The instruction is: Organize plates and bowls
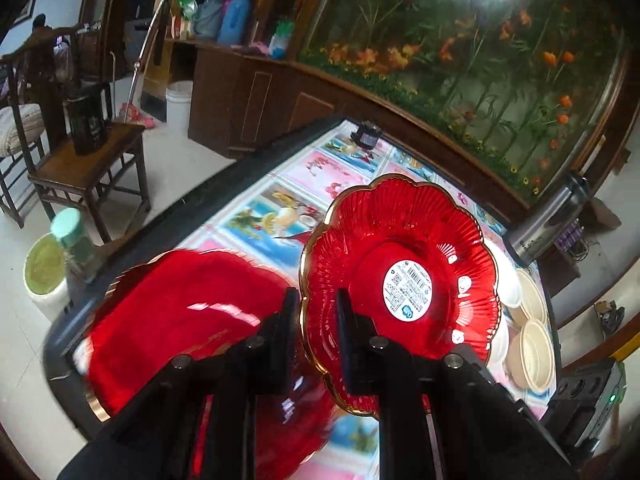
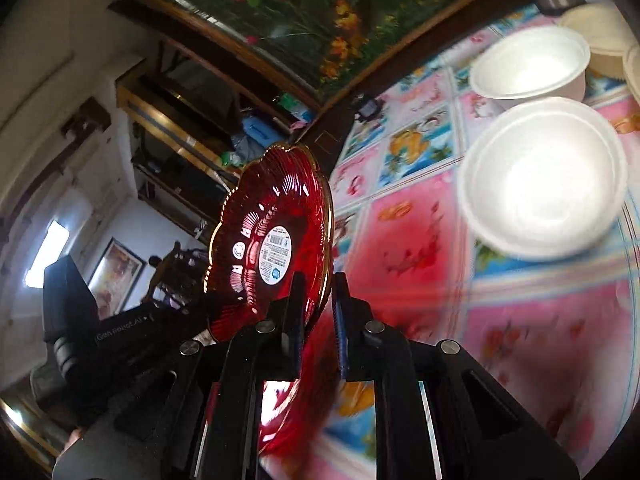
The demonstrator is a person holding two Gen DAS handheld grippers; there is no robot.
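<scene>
Both tongs, left (image 1: 318,304) and right (image 2: 318,286), pinch the gold rim of one tilted red plate (image 1: 400,292) held above the desk (image 1: 280,196), so uneven pulling could let the slick glass slip onto the second red plate (image 1: 180,320) below.

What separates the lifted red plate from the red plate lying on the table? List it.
The lifted red plate stands tilted up on edge in the left claw; the lying red plate rests flat on the table. The lifted red plate shows a white barcode sticker; the lying red plate shows none. Both are red with gold rims.
</scene>
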